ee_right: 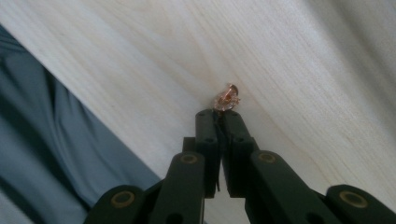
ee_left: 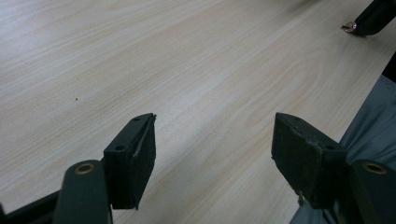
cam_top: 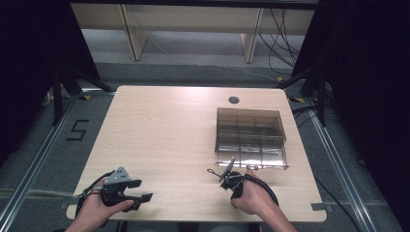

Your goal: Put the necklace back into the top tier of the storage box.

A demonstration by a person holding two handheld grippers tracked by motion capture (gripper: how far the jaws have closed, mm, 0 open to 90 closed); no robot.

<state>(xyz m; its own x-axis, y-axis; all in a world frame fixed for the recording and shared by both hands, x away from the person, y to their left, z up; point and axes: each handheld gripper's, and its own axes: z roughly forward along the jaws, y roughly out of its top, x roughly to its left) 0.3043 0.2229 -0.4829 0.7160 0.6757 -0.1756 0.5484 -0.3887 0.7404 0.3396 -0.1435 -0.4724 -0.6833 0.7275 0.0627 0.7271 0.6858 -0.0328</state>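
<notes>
Pale wood-grain table [cam_top: 159, 135]; smoky translucent grey-brown box [cam_top: 249, 137] at right; black grippers [ee_left: 215, 158]; coppery-gold trinket [ee_right: 226, 99] mid-frame; grey floor [cam_top: 43, 159].

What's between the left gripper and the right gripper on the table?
Nothing: bare wooden tabletop separates the left gripper from the right gripper, clearest in the high view. The right one pinches a small ring-like trinket; the smoky compartment box sits beyond it.
</notes>
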